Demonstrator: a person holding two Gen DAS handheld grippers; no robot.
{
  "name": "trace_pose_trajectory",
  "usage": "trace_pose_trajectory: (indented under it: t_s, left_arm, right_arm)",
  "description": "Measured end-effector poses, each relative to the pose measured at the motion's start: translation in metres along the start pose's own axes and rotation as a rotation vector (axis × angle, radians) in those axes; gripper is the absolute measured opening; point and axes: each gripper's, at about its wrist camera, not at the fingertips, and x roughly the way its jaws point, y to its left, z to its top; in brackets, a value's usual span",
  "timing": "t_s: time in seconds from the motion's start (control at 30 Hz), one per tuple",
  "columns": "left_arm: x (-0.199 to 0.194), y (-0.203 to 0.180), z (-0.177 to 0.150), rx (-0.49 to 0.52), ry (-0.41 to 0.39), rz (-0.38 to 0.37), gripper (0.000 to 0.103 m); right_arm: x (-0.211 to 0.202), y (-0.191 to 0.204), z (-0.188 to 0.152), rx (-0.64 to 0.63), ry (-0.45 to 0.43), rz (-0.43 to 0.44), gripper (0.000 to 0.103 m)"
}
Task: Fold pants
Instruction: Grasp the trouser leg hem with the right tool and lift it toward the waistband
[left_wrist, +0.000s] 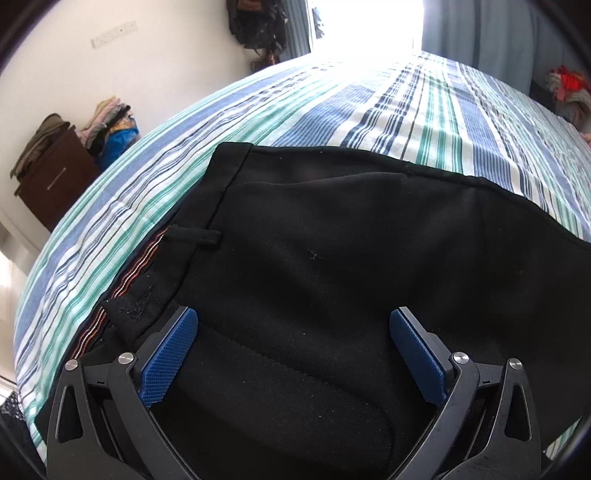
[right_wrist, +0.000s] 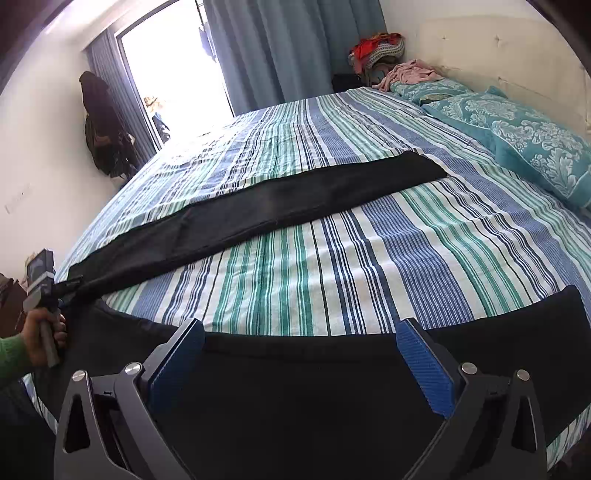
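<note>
Black pants (left_wrist: 332, 240) lie spread on a striped bed sheet (left_wrist: 332, 103). In the left wrist view I see the waistband (left_wrist: 162, 266) with a belt loop and a striped inner lining. My left gripper (left_wrist: 293, 315) hovers open just over the seat area, with nothing between its blue pads (left_wrist: 170, 354). In the right wrist view one leg (right_wrist: 295, 195) stretches diagonally toward the far right. The other leg (right_wrist: 295, 387) lies along the near bed edge, under my open right gripper (right_wrist: 301, 325). A hand in a green sleeve holds the left gripper (right_wrist: 40, 291) at the waist end.
Teal patterned pillows (right_wrist: 517, 136) and a padded headboard (right_wrist: 498, 62) are at the right. A clothes pile (right_wrist: 380, 48) sits at the far corner by blue curtains (right_wrist: 288, 48). A brown cabinet (left_wrist: 55, 177) stands left of the bed. Dark clothes (right_wrist: 103, 125) hang by the bright doorway.
</note>
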Motion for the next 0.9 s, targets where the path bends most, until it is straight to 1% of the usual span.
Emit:
trace_pose_trajectory:
  t_s: [0.03,0.07,0.13,0.17,0.23,0.3,0.33,0.37,0.4,0.47,0.57,0.6,0.63,0.67,0.7,0.73,0.8,0.83,0.9]
  left_arm:
    - [0.0,0.001,0.0,-0.004,-0.005,-0.006,0.103]
    - [0.001,0.002,0.0,-0.008,-0.007,-0.011,0.103]
    - [0.002,0.002,-0.001,-0.007,-0.011,-0.015,0.103]
    - [0.002,0.002,-0.001,-0.005,-0.015,-0.013,0.103]
    - [0.002,0.001,-0.002,-0.002,-0.025,-0.007,0.103]
    - [0.002,0.0,-0.003,-0.003,-0.033,-0.008,0.103]
    - [0.002,0.001,-0.004,-0.004,-0.035,-0.01,0.103]
    - [0.003,0.001,-0.004,-0.005,-0.037,-0.012,0.103]
    - [0.003,0.001,-0.004,-0.005,-0.04,-0.013,0.103]
    - [0.004,0.001,-0.004,-0.006,-0.044,-0.015,0.103]
    - [0.004,0.003,-0.006,-0.011,-0.054,-0.022,0.103]
    - [0.004,0.003,-0.006,-0.013,-0.057,-0.024,0.103]
    - [0.004,0.003,-0.006,-0.014,-0.06,-0.025,0.103]
    - [0.005,0.003,-0.007,-0.014,-0.062,-0.025,0.103]
    - [0.005,0.003,-0.007,-0.014,-0.064,-0.024,0.103]
    - [0.005,0.003,-0.007,-0.013,-0.066,-0.024,0.103]
    - [0.005,0.003,-0.007,-0.013,-0.069,-0.022,0.103]
    - [0.005,0.003,-0.007,-0.012,-0.071,-0.021,0.103]
    - [0.005,0.002,-0.008,-0.011,-0.074,-0.018,0.103]
  right_arm:
    - [0.0,-0.004,0.004,0.026,0.006,0.035,0.103]
    - [0.005,-0.006,0.009,0.035,0.039,0.074,0.103]
    - [0.021,-0.009,0.024,0.01,0.123,0.115,0.103]
    - [0.027,-0.012,0.035,-0.007,0.14,0.141,0.103]
    - [0.038,-0.03,0.067,0.013,0.126,0.167,0.103]
    - [0.058,-0.063,0.108,0.093,0.116,0.195,0.103]
    - [0.071,-0.083,0.129,0.133,0.109,0.191,0.103]
    - [0.086,-0.103,0.149,0.156,0.104,0.161,0.103]
    - [0.103,-0.123,0.169,0.167,0.107,0.108,0.103]
    - [0.143,-0.16,0.206,0.178,0.159,0.009,0.103]
    - [0.195,-0.202,0.25,0.266,0.252,-0.017,0.103]
    - [0.208,-0.207,0.262,0.279,0.265,-0.027,0.103]
    - [0.218,-0.208,0.273,0.278,0.259,-0.033,0.102]
    - [0.229,-0.208,0.283,0.269,0.258,-0.024,0.101]
    - [0.241,-0.205,0.29,0.249,0.271,-0.018,0.095]
    - [0.255,-0.201,0.295,0.222,0.296,-0.037,0.078]
    - [0.281,-0.194,0.298,0.157,0.362,-0.115,0.06]
    - [0.294,-0.192,0.296,0.126,0.392,-0.162,0.06]
    - [0.309,-0.187,0.292,0.067,0.399,-0.232,0.06]
